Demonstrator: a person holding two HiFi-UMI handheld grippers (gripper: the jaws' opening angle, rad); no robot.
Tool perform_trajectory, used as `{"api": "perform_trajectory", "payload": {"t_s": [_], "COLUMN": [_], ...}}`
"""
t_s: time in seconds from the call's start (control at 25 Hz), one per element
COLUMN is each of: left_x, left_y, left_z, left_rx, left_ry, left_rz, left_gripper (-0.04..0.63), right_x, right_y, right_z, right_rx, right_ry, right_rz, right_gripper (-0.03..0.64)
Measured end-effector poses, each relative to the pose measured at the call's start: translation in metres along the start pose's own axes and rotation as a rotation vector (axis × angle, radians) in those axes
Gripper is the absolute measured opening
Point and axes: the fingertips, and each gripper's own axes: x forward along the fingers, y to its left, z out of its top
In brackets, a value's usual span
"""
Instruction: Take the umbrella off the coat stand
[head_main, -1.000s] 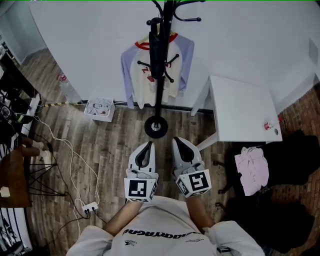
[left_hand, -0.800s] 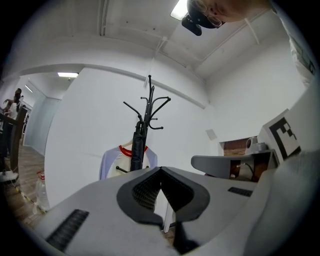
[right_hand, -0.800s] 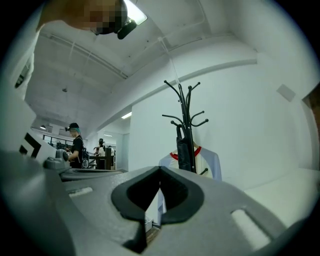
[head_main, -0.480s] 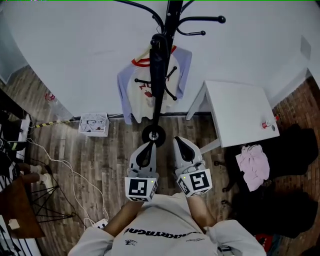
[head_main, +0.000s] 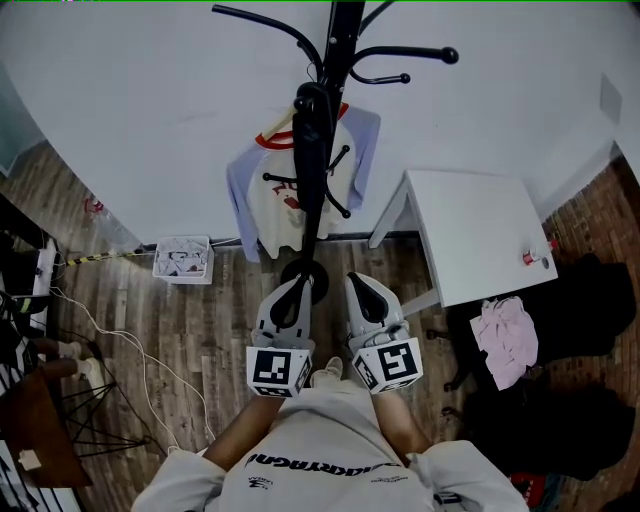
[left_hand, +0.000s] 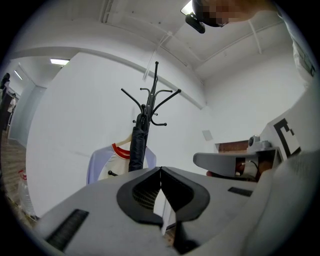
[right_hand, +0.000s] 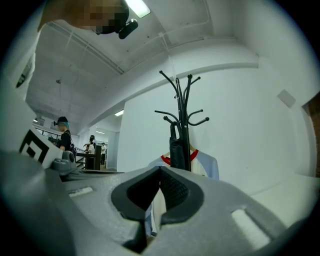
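Observation:
A black coat stand rises in front of the white wall, its round base on the wood floor. A folded black umbrella hangs from one of its hooks, in front of a white and lilac shirt with a red collar. My left gripper and right gripper are side by side, level, just short of the base. Both are shut and hold nothing. The umbrella stands ahead in the left gripper view. In the right gripper view the umbrella is also ahead, untouched.
A white table stands to the right of the stand, with a small red and white item at its edge. A pink cloth lies on dark things at right. A small box and cables are on the floor at left.
Both grippers and the person have moved forward toward the coat stand. Its base, formerly well ahead of the tips, now lies right before them.

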Motion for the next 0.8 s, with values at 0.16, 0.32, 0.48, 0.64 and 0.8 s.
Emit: {"api": "perform_trajectory", "payload": {"t_s": [0.16,0.32,0.48,0.64,0.8], "left_x": [0.024,0.050,0.079,0.098,0.115], "left_y": [0.010,0.020,0.027,0.036,0.044], "left_z": [0.010,0.019,0.028,0.040,0.050], "left_rx": [0.003,-0.015,-0.037,-0.035,-0.038], "left_ry": [-0.032,-0.034,-0.029,-0.041,-0.040], "left_rz": [0.026,0.046,0.034,0.031,0.022], "left_gripper": [-0.002,-0.003,-0.002,-0.002,0.029], "right_x": [0.007,0.018,0.031,0.041,0.047], "right_y": [-0.018,-0.035,-0.046,-0.051,-0.054], "right_z": [0.000,-0.003,-0.007,-0.010,-0.010], "right_rx": [0.002,0.002,0.006,-0.002,0.000], "right_ry": [-0.010,-0.012,-0.013,-0.013,-0.015], "right_rz": [0.002,0.007,0.018,0.034,0.047], "right_gripper": [-0.001,0.000,0.000,0.000,0.000]}}
